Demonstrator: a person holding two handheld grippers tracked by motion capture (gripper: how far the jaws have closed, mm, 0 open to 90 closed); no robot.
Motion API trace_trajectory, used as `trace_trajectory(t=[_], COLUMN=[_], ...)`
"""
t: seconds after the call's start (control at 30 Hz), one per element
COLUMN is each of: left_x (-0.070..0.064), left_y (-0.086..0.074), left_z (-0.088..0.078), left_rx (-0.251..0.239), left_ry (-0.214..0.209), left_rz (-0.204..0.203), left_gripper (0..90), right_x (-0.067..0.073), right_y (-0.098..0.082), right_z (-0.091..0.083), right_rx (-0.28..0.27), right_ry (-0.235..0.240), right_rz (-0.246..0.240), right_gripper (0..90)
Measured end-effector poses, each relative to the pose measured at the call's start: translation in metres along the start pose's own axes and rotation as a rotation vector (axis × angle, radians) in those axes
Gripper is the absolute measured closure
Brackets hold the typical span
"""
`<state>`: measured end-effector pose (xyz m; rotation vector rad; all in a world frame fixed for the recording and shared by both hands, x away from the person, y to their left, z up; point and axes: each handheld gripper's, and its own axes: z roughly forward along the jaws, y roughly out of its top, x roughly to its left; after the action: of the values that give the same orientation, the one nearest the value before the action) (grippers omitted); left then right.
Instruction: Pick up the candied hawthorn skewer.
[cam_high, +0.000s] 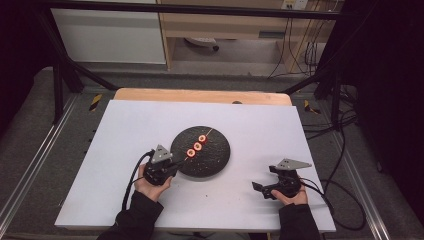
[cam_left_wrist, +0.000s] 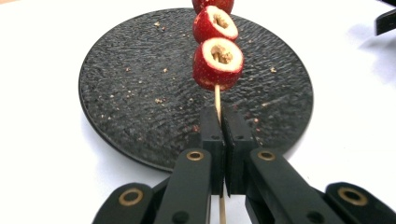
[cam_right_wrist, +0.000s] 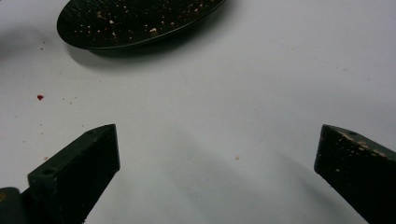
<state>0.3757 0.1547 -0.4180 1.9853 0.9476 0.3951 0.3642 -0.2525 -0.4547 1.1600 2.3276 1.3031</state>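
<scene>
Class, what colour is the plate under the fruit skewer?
The plate is black with pale crumb specks; the left gripper view shows it best.

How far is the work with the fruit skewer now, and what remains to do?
Done: three red cored fruits sit threaded on the skewer. In hand: the left gripper is shut on the skewer's bare end and holds it over the black plate; whether the fruits touch the plate I cannot tell. The right gripper is open above the white table. Left, probably: releasing the skewer.

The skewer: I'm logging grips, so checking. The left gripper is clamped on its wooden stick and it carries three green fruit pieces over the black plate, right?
Not quite: the fruit pieces are red, as the left gripper view shows. The left gripper is clamped on the skewer stick over the black plate.
</scene>
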Motion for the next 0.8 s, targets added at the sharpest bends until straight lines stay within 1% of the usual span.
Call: trace_trajectory(t=[0.13, 0.2, 0.23, 0.33, 0.4, 0.57, 0.6, 0.67, 0.77, 0.8], left_x=[0.000, 0.000, 0.000, 0.000, 0.001, 0.002, 0.002, 0.002, -0.001, -0.002], left_y=[-0.008, -0.009, -0.012, -0.016, -0.021, -0.026, -0.027, -0.028, -0.030, -0.031], left_z=[-0.011, -0.013, -0.016, -0.020, -0.026, -0.031, -0.033, -0.034, -0.035, -0.036], left_rx=[-0.028, -0.029, -0.034, -0.035, -0.044, -0.066, -0.070, -0.074, -0.079, -0.079], left_ry=[-0.023, -0.028, -0.043, -0.046, -0.045, -0.056, -0.069, -0.072, -0.080, -0.083], left_rz=[0.016, 0.019, 0.016, 0.022, 0.033, 0.028, 0.028, 0.028, 0.037, 0.039], left_gripper=[88.4, 88.3, 88.3, 88.3, 88.3, 88.3, 88.3, 88.3, 88.3, 88.3], right_x=[0.001, 0.002, 0.003, 0.006, 0.008, 0.013, 0.014, 0.016, 0.024, 0.026], right_y=[0.001, 0.001, 0.002, 0.003, 0.005, 0.008, 0.008, 0.009, 0.012, 0.013], right_z=[-0.001, 0.000, 0.000, 0.002, 0.004, 0.007, 0.008, 0.009, 0.013, 0.014], right_rx=[-0.002, -0.007, -0.005, -0.008, -0.006, -0.017, -0.017, -0.019, -0.024, -0.027], right_ry=[0.006, 0.006, 0.005, 0.013, 0.014, 0.025, 0.028, 0.030, 0.045, 0.050], right_rz=[0.010, 0.007, 0.010, 0.004, -0.006, 0.001, 0.003, 0.002, 0.003, 0.011], right_gripper=[1.0, 1.0, 1.0, 1.0, 0.9, 0.9, 0.9, 0.8, 0.7, 0.6])
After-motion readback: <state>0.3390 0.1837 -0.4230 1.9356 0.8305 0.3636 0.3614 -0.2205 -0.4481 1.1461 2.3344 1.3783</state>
